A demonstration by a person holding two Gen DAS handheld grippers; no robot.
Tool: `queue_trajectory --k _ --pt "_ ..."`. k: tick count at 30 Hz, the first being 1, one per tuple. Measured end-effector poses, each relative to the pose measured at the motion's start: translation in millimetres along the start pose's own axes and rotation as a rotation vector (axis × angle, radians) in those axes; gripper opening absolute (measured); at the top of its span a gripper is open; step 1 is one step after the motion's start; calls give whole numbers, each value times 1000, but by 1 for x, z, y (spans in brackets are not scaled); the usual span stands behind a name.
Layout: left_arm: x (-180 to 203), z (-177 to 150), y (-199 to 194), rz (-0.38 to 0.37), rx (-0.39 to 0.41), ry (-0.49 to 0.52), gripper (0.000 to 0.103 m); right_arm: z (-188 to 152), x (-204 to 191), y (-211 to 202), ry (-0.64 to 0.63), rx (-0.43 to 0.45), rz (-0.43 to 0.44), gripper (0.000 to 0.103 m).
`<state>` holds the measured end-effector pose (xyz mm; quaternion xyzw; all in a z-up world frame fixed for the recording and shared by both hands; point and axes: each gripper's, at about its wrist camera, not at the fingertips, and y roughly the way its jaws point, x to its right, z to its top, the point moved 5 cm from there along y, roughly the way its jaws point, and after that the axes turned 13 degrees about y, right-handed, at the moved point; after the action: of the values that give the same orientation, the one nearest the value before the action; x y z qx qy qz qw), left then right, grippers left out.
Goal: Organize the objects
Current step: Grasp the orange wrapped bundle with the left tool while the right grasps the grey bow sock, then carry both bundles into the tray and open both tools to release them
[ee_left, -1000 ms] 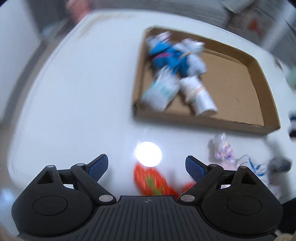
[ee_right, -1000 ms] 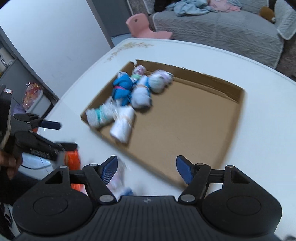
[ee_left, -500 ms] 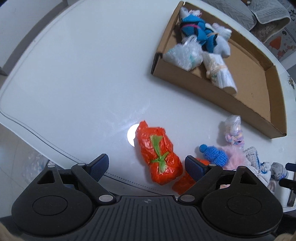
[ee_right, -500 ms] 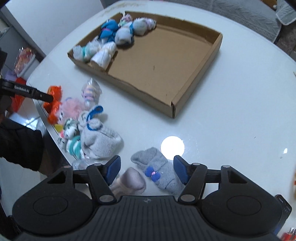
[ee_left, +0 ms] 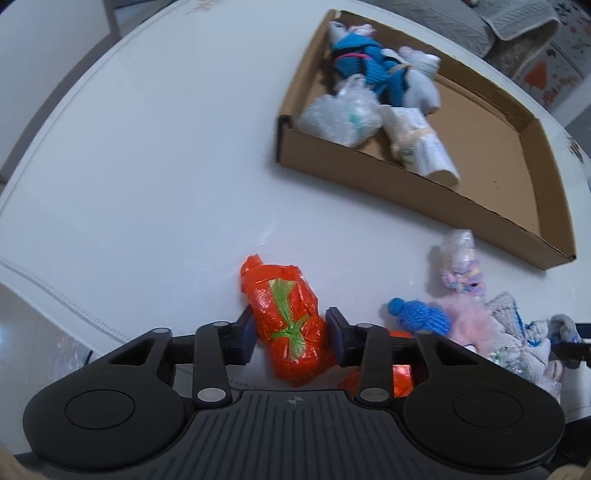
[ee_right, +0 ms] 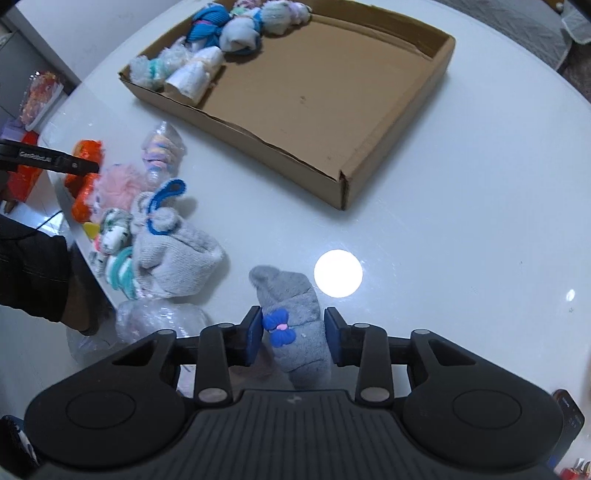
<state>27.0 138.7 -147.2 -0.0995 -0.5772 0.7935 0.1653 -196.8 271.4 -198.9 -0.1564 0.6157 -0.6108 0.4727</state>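
Note:
My left gripper (ee_left: 291, 341) is shut on an orange plastic-wrapped bundle with a green tie (ee_left: 288, 317) at the table's near edge. My right gripper (ee_right: 293, 338) is shut on a grey rolled sock with a blue bow (ee_right: 295, 325). A shallow cardboard box (ee_right: 343, 184) lies on the white table and holds several wrapped sock bundles (ee_right: 221, 33) in its far left corner; the box also shows in the left wrist view (ee_left: 406, 195). Loose bundles lie in a pile (ee_right: 147, 214) on the table's left side.
A blue knitted piece (ee_left: 417, 314), a pink fluffy one (ee_left: 465, 321) and a clear-wrapped pastel bundle (ee_left: 460, 258) lie right of the left gripper. A clear plastic bag (ee_right: 155, 321) lies left of the right gripper. A lamp glare spot (ee_right: 338, 273) shows on the table.
Both grippers have dropped toward the table and closed: the left on the orange bundle, the right on the grey sock. Half a second ago both were open.

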Motion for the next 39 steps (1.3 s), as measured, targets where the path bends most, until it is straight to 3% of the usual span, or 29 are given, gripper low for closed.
queue_trajectory --k 7,12,18,23,27,30,39 --pt "1 8 -9 7 23 37 40 3 10 -14 62 38 30 30" --pt "7 44 -37 38 141 105 40 14 15 -51 94 170 60 30" --pt "58 119 -67 62 317 427 40 65 20 -88 92 347 68 30" --pt "102 177 -44 -54 357 622 40 118 15 -91 38 427 59 30" --pt "127 206 -3 -131 335 724 40 161 7 -67 -52 409 82 30" --pt "134 217 21 -146 320 742 40 185 -1 -38 -117 365 73 30" --pt "135 231 53 -129 316 818 40 211 7 -1 -167 300 10 30"
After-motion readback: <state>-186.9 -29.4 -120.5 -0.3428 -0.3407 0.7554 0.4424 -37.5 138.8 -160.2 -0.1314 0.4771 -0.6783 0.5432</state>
